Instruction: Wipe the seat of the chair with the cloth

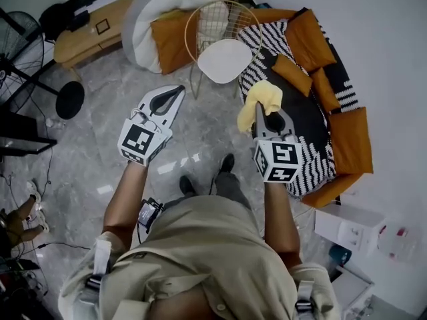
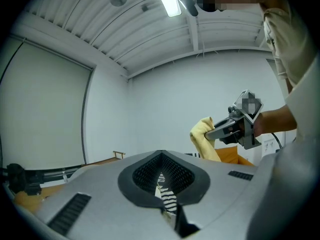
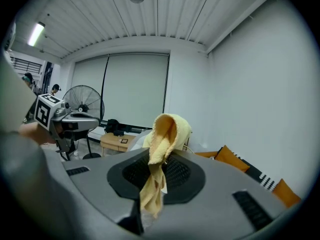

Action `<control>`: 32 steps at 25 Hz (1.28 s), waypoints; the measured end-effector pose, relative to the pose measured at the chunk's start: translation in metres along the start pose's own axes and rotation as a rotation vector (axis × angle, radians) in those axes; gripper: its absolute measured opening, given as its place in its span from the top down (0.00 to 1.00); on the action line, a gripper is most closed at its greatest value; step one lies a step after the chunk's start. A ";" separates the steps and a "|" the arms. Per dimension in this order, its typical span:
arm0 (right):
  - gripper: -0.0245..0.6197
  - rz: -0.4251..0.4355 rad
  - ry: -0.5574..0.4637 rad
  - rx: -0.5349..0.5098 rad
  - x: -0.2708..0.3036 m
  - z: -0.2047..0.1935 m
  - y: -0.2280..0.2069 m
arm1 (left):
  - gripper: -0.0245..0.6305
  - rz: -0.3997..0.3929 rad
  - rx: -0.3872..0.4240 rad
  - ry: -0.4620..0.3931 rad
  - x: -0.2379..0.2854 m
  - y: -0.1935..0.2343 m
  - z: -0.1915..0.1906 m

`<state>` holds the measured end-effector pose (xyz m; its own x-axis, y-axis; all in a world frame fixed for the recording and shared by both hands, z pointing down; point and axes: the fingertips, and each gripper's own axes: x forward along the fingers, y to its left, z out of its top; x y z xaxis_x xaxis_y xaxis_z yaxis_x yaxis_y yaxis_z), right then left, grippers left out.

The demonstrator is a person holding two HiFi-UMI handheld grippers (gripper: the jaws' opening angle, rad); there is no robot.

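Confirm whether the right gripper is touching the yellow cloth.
Touching. The right gripper view shows the yellow cloth pinched in the right gripper, its fingers shut on it, the top flopping over.

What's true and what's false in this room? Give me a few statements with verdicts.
1. The right gripper grips a yellow cloth. True.
2. The cloth lies on the chair's white seat. False: it is held in the air, apart from the seat.
3. The left gripper holds a second cloth. False: its jaws are shut on nothing.
4. Orange cushions lie on the striped sofa. True.
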<state>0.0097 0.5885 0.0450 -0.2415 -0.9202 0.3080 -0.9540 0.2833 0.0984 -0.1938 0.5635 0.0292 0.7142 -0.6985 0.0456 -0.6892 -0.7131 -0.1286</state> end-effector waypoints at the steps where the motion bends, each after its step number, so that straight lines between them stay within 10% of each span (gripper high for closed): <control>1: 0.87 0.006 0.001 0.003 0.007 0.000 -0.004 | 0.94 0.006 -0.001 0.007 0.004 0.003 -0.002; 22: 0.87 0.222 -0.021 0.034 0.183 0.019 -0.159 | 0.94 0.182 0.032 0.112 0.196 0.040 0.001; 32: 0.87 0.191 -0.004 0.073 0.205 0.007 -0.222 | 0.94 0.137 0.044 0.127 0.271 0.034 0.000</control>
<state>0.1709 0.3356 0.0800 -0.4198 -0.8527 0.3108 -0.9010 0.4327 -0.0299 -0.0241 0.3499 0.0370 0.5910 -0.7928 0.1486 -0.7709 -0.6094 -0.1851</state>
